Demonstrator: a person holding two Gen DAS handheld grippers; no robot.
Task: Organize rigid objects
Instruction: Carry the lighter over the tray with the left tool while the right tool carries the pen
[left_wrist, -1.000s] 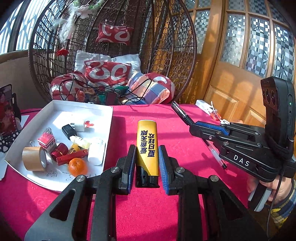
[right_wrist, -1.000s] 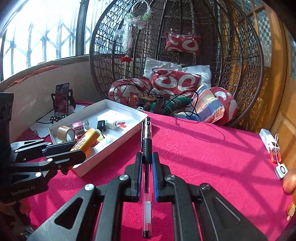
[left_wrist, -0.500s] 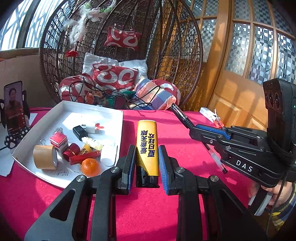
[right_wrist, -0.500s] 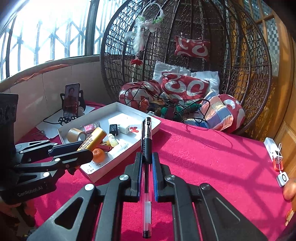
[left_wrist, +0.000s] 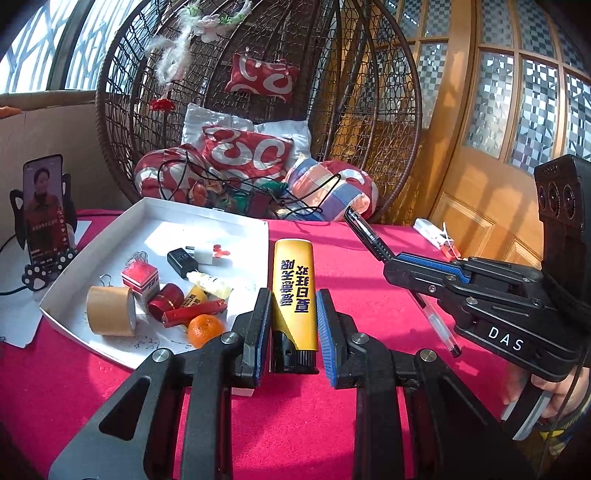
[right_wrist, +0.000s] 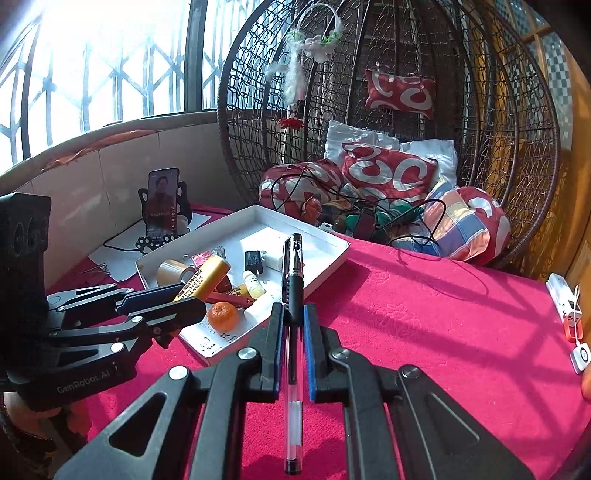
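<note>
Above the red-clothed tabletop (left_wrist: 369, 266), left gripper (left_wrist: 291, 325) jaws grip a yellow plastic lighter (left_wrist: 294, 291); right gripper (right_wrist: 293, 325) jaws clamp a black-capped clear pen (right_wrist: 293, 288), both beside the white tray (left_wrist: 240, 218) of small items.

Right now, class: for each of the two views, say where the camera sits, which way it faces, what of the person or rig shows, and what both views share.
Left wrist: sits on the left gripper, looks forward over its jaws shut on the lighter, toward the tray and wicker chair; the right gripper and a hand show at right.
Right wrist: sits on the right gripper, looks forward over jaws shut on the pen, toward tray and window; the left gripper shows at left.
Shared: tray, orange, tape, phone, chair.
</note>
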